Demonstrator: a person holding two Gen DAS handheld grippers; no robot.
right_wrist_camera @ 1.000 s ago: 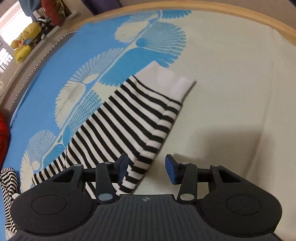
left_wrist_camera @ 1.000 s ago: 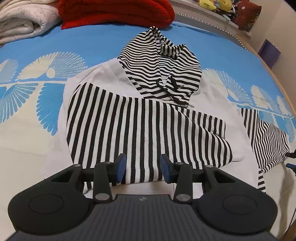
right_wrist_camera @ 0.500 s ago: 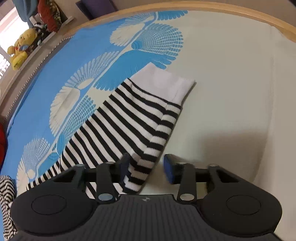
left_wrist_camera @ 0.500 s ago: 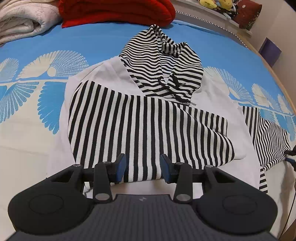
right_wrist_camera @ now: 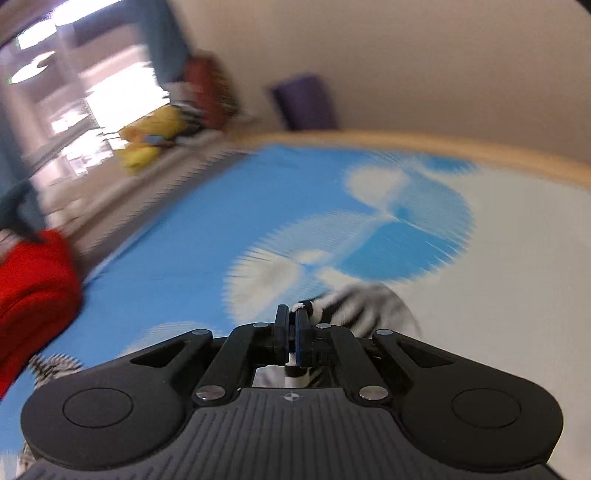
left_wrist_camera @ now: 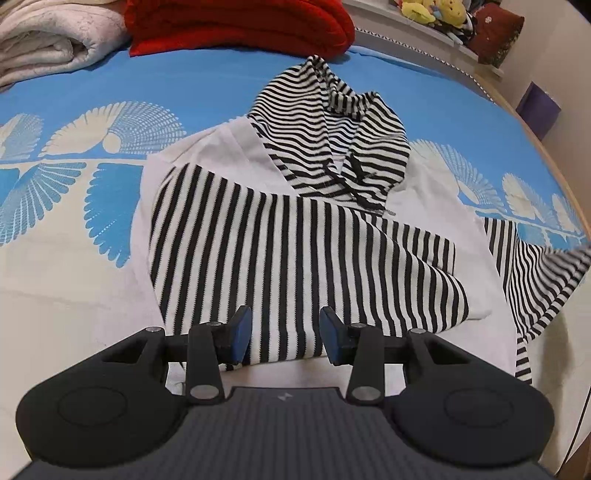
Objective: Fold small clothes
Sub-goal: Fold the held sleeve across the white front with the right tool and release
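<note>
Toward the left edge of the bed [left_wrist_camera: 55, 295] nothing belonging to the task lies; the striped hoodie [left_wrist_camera: 295, 258] sits mid-bed, hood pointing to the far edge where the red blanket [left_wrist_camera: 236, 26] and the cream blanket [left_wrist_camera: 48, 37] are stacked. One striped sleeve is already laid crosswise over the white body.

Our left gripper [left_wrist_camera: 284, 334] hovers at the hoodie's near hem with its fingers spread wide and nothing between them.

Further right, the other sleeve [left_wrist_camera: 532, 280] runs out toward the bed's right edge, its outer end lifted off the sheet. There our right gripper [right_wrist_camera: 291, 332] is pinched tight on that sleeve's cuff [right_wrist_camera: 354, 306], a tuft of fabric showing between the pads; the view is smeared by motion.

So the right hand is the nearer one, and we judge the sleeve's long axis must swing leftward across the body, over the first sleeve.
</note>
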